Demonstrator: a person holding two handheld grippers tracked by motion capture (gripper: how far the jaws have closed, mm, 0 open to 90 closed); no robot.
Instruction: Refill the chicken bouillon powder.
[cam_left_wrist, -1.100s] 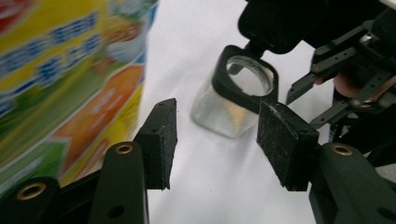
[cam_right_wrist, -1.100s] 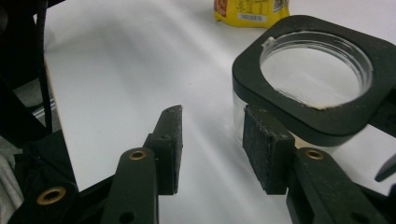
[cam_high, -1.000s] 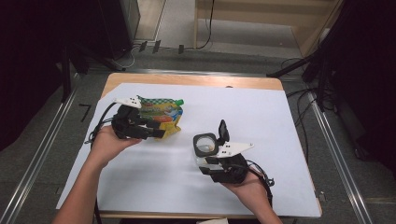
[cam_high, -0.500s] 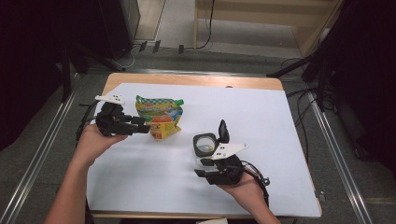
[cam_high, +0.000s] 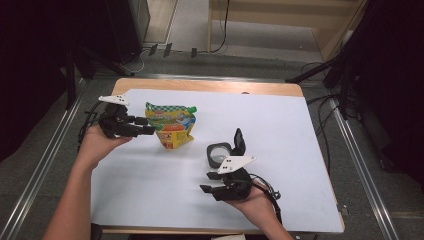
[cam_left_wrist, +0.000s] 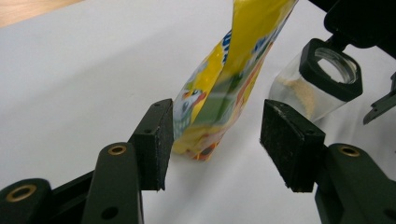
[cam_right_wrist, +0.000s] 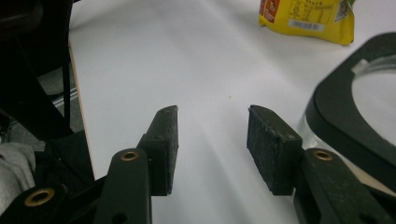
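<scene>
A yellow and green stand-up pouch (cam_high: 172, 126) stands on the white table sheet (cam_high: 300, 130), left of centre. My left gripper (cam_high: 146, 126) is just left of it, open, its tips level with the pouch's edge. In the left gripper view the pouch (cam_left_wrist: 224, 93) rises just beyond the open left gripper (cam_left_wrist: 215, 140), and neither pad presses on it. A clear jar (cam_high: 218, 152) with a black collar lies near the middle, its flip lid (cam_high: 239, 142) raised. My right gripper (cam_high: 209, 191) sits just in front of the jar. Its jaws have just been opening and hold nothing (cam_right_wrist: 212, 144). The jar rim (cam_right_wrist: 341, 126) lies right of them.
The jar (cam_left_wrist: 322, 79) holds a little pale powder. A wooden table edge (cam_high: 210, 86) runs along the back. Metal rails (cam_high: 350, 145) flank the table, and cables (cam_high: 320, 105) trail on the floor to the right. The pouch (cam_right_wrist: 306, 16) lies far ahead of the right gripper.
My left gripper was at the pouch a second ago. It has let go and drawn back to the left, leaving the pouch standing. The right hand has stayed by the jar.
</scene>
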